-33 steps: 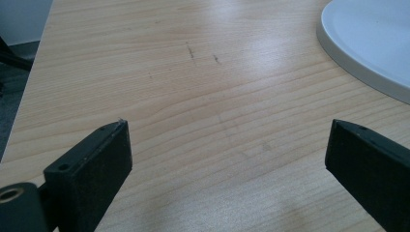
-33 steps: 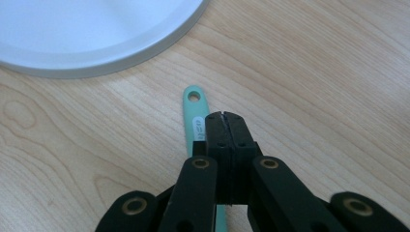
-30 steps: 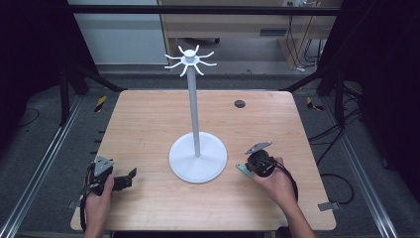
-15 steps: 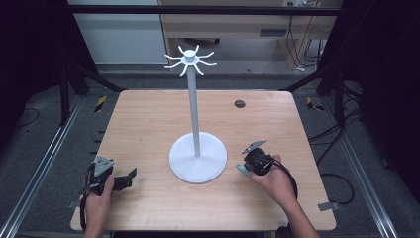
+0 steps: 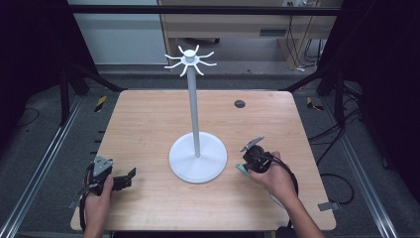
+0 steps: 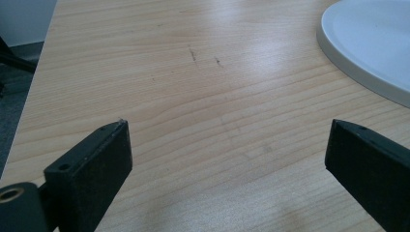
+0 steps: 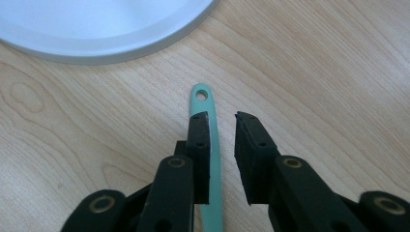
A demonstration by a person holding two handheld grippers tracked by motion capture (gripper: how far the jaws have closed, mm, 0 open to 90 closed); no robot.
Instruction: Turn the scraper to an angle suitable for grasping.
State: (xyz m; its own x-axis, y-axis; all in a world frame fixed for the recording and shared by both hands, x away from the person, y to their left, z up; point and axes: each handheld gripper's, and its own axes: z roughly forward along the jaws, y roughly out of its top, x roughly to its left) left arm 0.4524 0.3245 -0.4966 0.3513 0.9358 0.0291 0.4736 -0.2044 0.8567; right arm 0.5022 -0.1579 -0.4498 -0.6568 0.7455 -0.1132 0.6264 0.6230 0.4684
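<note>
The teal handle (image 7: 211, 159) lies flat on the desk (image 5: 148, 124), its rounded end with a small hole pointing toward the white stand base (image 7: 96, 29) and stopping just short of the rim. In the right gripper view it runs between my right jaws, hugging the inner face of the one on that view's left, while a gap shows between it and the other. My right gripper (image 7: 222, 130) has just been opening: the jaws stand slightly apart, with the handle between them and not pinched. From the high view, that right gripper (image 5: 243, 165) sits at the near right of the desk, just beside the stand base (image 5: 198, 158), with a sliver of the teal handle (image 5: 241, 169) showing under it.

The base carries a thin white pole (image 5: 194, 114) topped by a ring of curved hooks (image 5: 190, 59).

My left gripper (image 5: 130, 174) rests at the near left corner of the desk, well apart from the handle. Its jaws stand wide open over bare wood, with the edge of the base (image 6: 367, 53) ahead at the upper right of the left gripper view.
</note>
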